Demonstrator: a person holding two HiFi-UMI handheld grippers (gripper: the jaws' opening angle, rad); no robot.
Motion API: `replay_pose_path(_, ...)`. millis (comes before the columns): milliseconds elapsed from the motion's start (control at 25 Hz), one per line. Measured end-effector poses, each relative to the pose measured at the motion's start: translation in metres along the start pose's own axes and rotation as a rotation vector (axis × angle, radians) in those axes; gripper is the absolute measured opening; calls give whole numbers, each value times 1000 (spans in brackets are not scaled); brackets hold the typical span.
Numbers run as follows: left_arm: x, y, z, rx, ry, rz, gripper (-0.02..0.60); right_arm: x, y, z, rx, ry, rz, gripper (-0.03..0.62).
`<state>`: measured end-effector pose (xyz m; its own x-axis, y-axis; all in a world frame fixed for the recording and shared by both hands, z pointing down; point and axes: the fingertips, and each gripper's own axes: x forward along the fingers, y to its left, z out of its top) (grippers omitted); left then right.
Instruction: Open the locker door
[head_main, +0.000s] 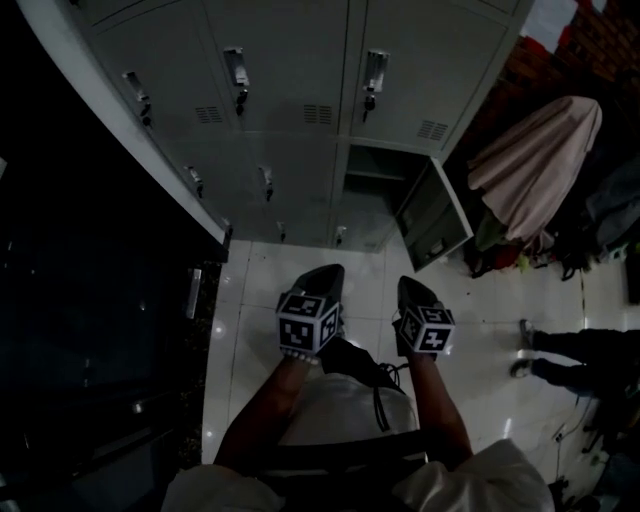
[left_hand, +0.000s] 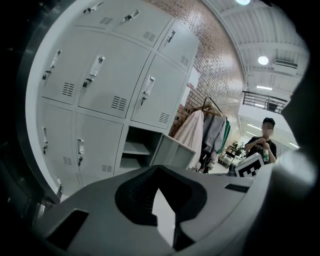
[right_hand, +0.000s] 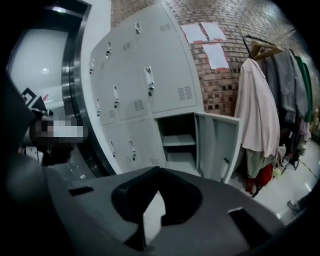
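A grey bank of lockers (head_main: 290, 110) stands ahead, most of its doors closed. One lower compartment (head_main: 375, 185) gapes, its door (head_main: 432, 215) swung out to the right. The same open compartment (right_hand: 175, 140) and door (right_hand: 217, 145) show in the right gripper view, and again as compartment (left_hand: 135, 150) and door (left_hand: 172, 152) in the left gripper view. My left gripper (head_main: 325, 272) and right gripper (head_main: 410, 285) hover side by side over the white floor, well short of the lockers. Both are shut and hold nothing, as their tips (left_hand: 159, 170) (right_hand: 157, 170) meet.
A clothes rack with a pale garment (head_main: 535, 165) and darker coats (right_hand: 292, 95) stands right of the open door, a red bag (right_hand: 262, 177) beneath it. A person's legs (head_main: 560, 355) are at the right. A dark metal-framed wall (head_main: 100, 330) runs along the left.
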<state>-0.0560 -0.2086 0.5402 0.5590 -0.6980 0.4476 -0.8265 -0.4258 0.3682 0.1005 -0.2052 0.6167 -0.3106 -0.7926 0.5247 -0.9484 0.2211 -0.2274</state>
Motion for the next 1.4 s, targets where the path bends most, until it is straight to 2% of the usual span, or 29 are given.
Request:
replay_pose_path(120,-40,-15,-9,0,-30,-11,-2,-38,44,18,-17,-62,58,11)
replay_pose_path(280,-89,-33,-24,-19,-58,-32,-3,-87,87,23,-49,-108,96,11)
replay_pose_path(480,-127,-55,-42,-56,-90,-49,-2,-134,116,16,-98,-116,117,11)
replay_pose_path(600,-136,-71,-48,-60,-99,-53,-2,-156,122,18,-84,-144,141,11)
replay_pose_path(760,-140,-93,-48,-44,-124,-50,-3,-175,122,16,-77,-171,180,11)
replay_pose_path(880,-137,-105,-40,-32,-154,-15,-2,-183,116,14,-108,-160,220,11)
replay_pose_path(1040,-129,-130,-26,-25,-185,18,-2,-206,89,37,-133,-194,246,11)
replay_pose_path(1240,-112,-165,-28,-5,-177,24,-3,-222,52,50,-120,-201,256,11)
replay_pose_path(1400,-101,-181,-33,4,-155,25,-3,-226,40,48,-104,-195,263,11)
